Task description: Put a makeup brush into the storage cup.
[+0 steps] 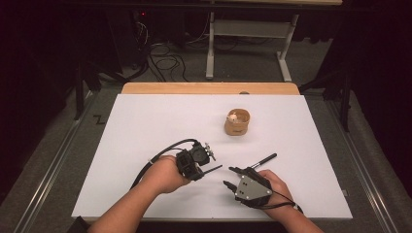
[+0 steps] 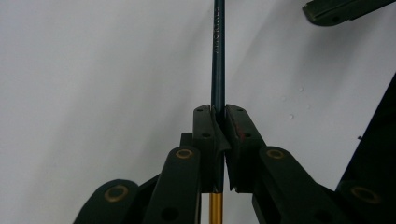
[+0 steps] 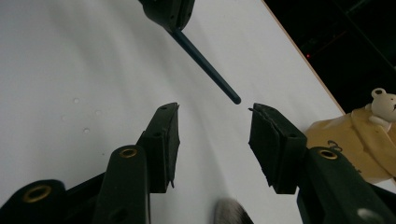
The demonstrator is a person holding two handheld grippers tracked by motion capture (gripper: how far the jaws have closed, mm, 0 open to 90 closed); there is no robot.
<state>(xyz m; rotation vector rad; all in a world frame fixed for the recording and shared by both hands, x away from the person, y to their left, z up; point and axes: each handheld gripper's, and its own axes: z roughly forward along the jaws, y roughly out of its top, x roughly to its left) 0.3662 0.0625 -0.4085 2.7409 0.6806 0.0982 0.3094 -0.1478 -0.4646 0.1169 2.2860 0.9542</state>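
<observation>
The slim rod (image 2: 218, 56) at the top centre of the left gripper view looks like glossy dark blue lacquer, with a shiny gold metal sleeve (image 2: 215, 209) at the bottom edge. The table top (image 1: 160, 126) is matt, smooth white, edged at the far side by a bare wood strip (image 1: 209, 88). At the right of the right gripper view, the cup (image 3: 348, 140) looks like matt tan paper, and the little bear (image 3: 384, 103) smooth and cream-white.
</observation>
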